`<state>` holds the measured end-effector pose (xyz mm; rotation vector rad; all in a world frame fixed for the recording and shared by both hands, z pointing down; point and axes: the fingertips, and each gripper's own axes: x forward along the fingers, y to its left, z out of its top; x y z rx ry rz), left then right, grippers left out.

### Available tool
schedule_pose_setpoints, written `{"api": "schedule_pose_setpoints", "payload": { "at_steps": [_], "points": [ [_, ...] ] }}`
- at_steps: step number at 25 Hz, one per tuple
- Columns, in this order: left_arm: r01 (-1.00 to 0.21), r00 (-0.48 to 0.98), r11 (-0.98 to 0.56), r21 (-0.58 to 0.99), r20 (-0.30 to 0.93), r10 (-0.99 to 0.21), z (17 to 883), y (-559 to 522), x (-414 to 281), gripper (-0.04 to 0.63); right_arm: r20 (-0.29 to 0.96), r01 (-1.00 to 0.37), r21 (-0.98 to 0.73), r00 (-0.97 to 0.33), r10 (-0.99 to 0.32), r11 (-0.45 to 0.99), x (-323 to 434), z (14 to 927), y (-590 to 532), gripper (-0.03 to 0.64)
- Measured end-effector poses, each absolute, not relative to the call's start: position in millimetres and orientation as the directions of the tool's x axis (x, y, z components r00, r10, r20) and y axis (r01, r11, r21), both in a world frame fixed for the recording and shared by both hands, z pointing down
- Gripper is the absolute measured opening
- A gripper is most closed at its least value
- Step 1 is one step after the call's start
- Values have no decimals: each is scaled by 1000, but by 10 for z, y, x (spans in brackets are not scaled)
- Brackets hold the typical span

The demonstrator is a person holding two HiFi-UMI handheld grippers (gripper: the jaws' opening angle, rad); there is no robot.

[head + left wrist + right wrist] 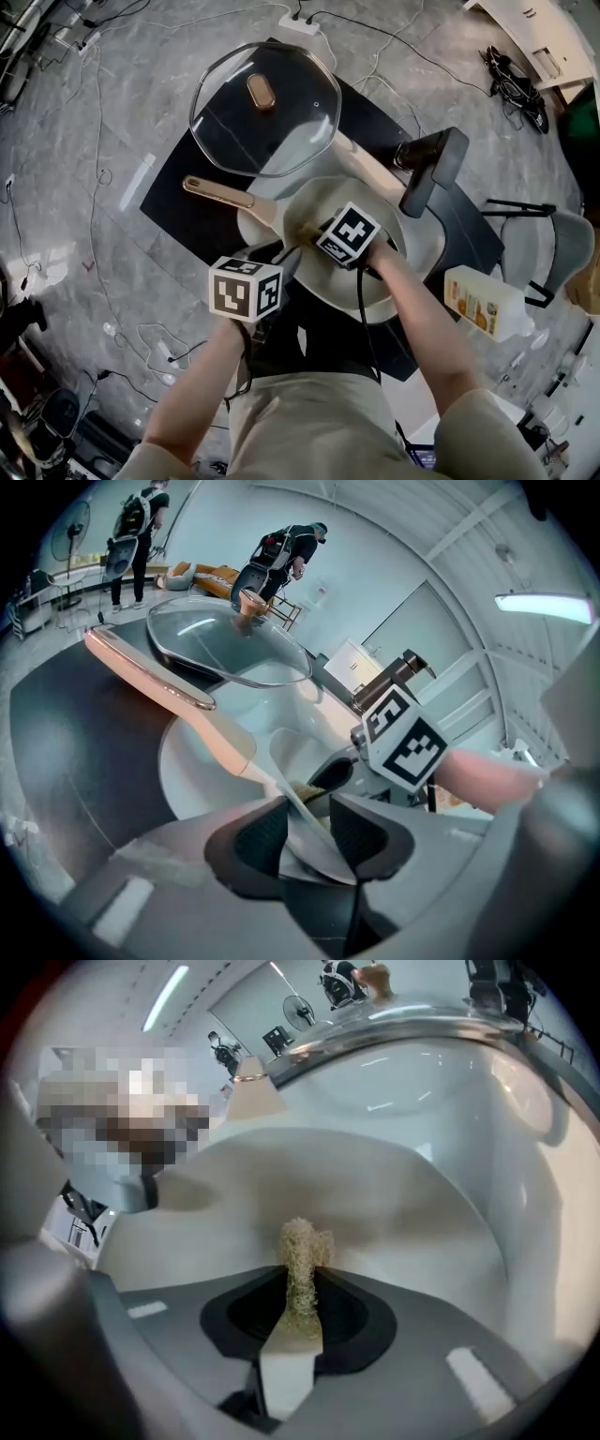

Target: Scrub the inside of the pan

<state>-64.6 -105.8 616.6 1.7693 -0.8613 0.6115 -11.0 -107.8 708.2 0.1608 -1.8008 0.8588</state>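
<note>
The dark desk (pixel 178 202) carries everything. The glass lid (pixel 281 122) lies at its far side, overlapping the far rim of the pan (pixel 417 248). The pan is cream-white, sits just in front of me in the middle of the desk, and is open and ready to be worked. Its long handle (pixel 217 192) runs out from the bowl toward my left and away from me. A bottle (pixel 487 302) lies off to my right, well apart from the pan.

My left gripper (pixel 300 832) is at the near rim. Its jaws stand fairly wide but pinch the thin pan wall, which passes slanted between the two pads, so I judge that hand to be steadying the pan.

My right gripper (pixel 298 1321) is inside the bowl, pointing steeply down. Its jaws are pressed together on a scrubber (pixel 302 1251), a straw-coloured fibrous tuft that sticks out past the tips.

The pan's pale inner surface lies directly ahead of and below that tuft. The right hand is therefore the nearer one for scrubbing, and I judge the next stroke should sweep across the bowl.
</note>
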Motion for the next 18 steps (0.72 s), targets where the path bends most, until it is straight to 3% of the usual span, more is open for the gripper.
{"api": "schedule_pose_setpoints", "payload": {
  "at_steps": [10,18],
  "points": [
    [-788,616,-218,576,740,-269,6165,-1066,-642,152,986,-578,-159,-126,104,801,624,7527,-1519,92],
    [-784,621,-219,581,736,-271,6166,-1064,-637,152,984,-512,-127,40,172,849,1017,7414,-1114,92]
  ]
}}
